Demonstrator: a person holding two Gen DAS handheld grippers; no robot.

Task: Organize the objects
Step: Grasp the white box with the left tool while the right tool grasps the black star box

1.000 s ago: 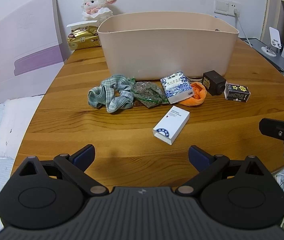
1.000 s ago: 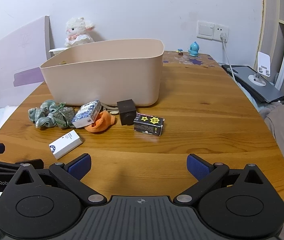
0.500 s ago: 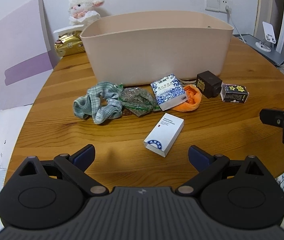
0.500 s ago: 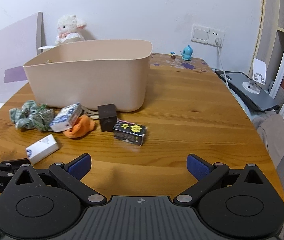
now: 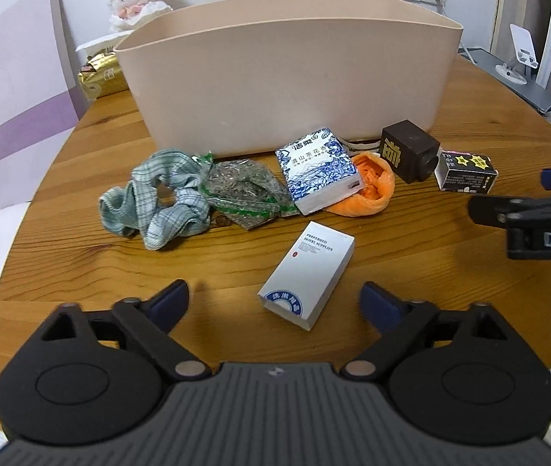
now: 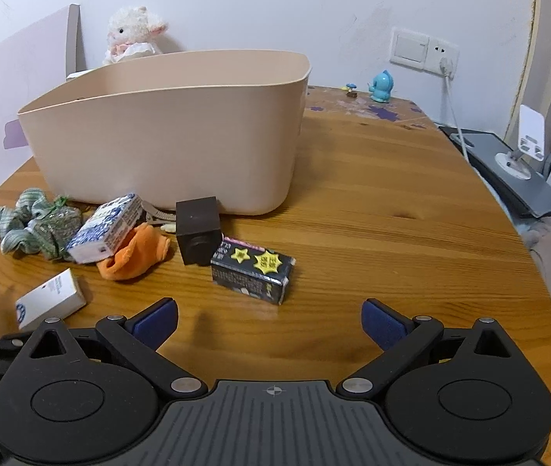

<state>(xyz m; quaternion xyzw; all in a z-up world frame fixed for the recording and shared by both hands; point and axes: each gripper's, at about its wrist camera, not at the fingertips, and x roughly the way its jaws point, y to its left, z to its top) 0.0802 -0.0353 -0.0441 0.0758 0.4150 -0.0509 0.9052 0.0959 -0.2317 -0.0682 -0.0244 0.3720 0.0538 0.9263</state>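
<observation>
A beige bin (image 5: 287, 73) (image 6: 166, 139) stands on the wooden table (image 5: 411, 256). In front of it lie a checked cloth (image 5: 159, 202), a clear packet of dried leaves (image 5: 244, 192), a blue-patterned box (image 5: 320, 169) (image 6: 106, 227), an orange cloth (image 5: 368, 186) (image 6: 133, 252), a dark brown cube (image 5: 409, 149) (image 6: 197, 229) and a black starred box (image 5: 466, 171) (image 6: 254, 270). A white box (image 5: 308, 273) (image 6: 50, 299) lies nearest. My left gripper (image 5: 274, 301) is open just short of the white box. My right gripper (image 6: 269, 320) is open just before the black starred box.
A plush lamb (image 6: 131, 35) and a gold packet (image 5: 100, 75) sit behind the bin. A blue figurine (image 6: 382, 85), a wall socket with cable (image 6: 446, 62) and a grey device with a white stand (image 6: 520, 163) are at the right. A purple panel (image 5: 15, 89) leans at the left.
Both grippers have moved forward toward the objects. The white box now lies close to the left fingers and the black starred box close to the right ones. Nothing was grasped.
</observation>
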